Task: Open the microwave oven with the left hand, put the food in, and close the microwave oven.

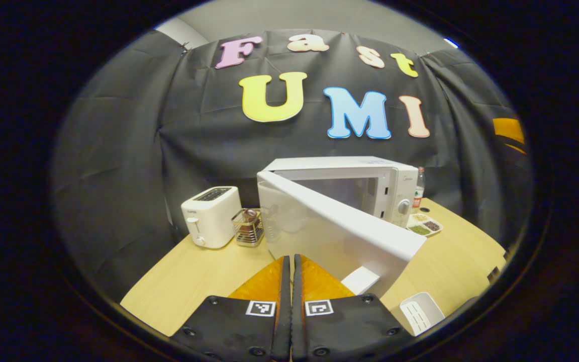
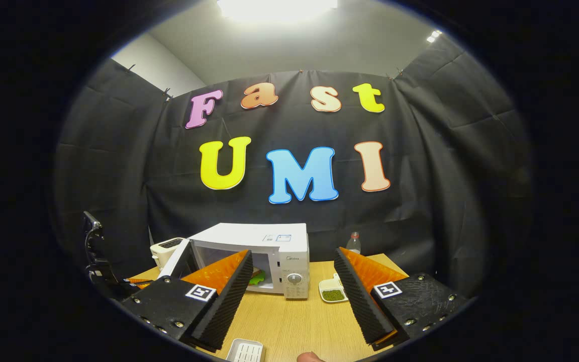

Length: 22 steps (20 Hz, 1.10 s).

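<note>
The white microwave [image 1: 370, 181] stands at the back of the wooden table with its door [image 1: 340, 226] swung wide open toward me. My left gripper [image 1: 290, 259] is shut with nothing between its fingers, its tips close in front of the door's inner face; I cannot tell whether they touch it. In the right gripper view the microwave [image 2: 274, 246] shows its open cavity, with food [image 2: 257, 277] on green leaves lying inside. My right gripper [image 2: 293, 254] is open and empty, held back from the oven. The left gripper [image 2: 134, 281] shows low at the far left, beside the open door [image 2: 181, 261].
A white toaster [image 1: 211, 216] and a wire basket [image 1: 248, 227] stand left of the microwave. To its right are a divided dish of beans [image 1: 424, 224] and a bottle [image 1: 419, 187]. A small white tray [image 1: 421, 312] lies near the table's front edge.
</note>
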{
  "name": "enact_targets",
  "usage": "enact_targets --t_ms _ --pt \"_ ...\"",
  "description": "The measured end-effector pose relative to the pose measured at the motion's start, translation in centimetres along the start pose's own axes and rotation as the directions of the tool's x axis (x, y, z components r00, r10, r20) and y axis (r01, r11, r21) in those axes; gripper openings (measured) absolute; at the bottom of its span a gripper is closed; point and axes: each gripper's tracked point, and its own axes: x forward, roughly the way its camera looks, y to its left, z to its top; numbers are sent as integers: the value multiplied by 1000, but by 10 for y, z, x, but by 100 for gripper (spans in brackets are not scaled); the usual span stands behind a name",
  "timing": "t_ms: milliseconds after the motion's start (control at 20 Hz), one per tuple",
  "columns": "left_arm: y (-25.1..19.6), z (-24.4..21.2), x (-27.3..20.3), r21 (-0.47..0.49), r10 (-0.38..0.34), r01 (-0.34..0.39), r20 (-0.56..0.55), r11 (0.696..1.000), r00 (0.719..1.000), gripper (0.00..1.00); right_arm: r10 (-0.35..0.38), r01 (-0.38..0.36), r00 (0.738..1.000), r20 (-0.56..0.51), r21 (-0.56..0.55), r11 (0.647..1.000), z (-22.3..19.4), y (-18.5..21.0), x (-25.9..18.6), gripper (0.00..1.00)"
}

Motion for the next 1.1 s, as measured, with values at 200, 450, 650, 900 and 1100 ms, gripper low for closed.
enact_targets --t_ms 200,450,650,900,1100 --pt "-26 9 20 38 -89 89 5 995 996 8 -47 47 999 4 14 999 0 -7 6 98" --pt "-49 21 47 45 -171 170 7 984 985 8 -116 116 993 -5 -1 993 -6 -18 7 98" --pt "-63 31 65 51 -218 217 14 975 976 7 -165 165 986 -4 2 986 -8 -26 5 98" --pt "-80 40 94 63 -267 265 13 962 964 8 -229 229 973 4 -2 973 -8 -38 2 98" --pt "-92 45 115 74 -294 292 20 954 956 7 -280 280 960 -1 0 960 -11 -47 -1 98"
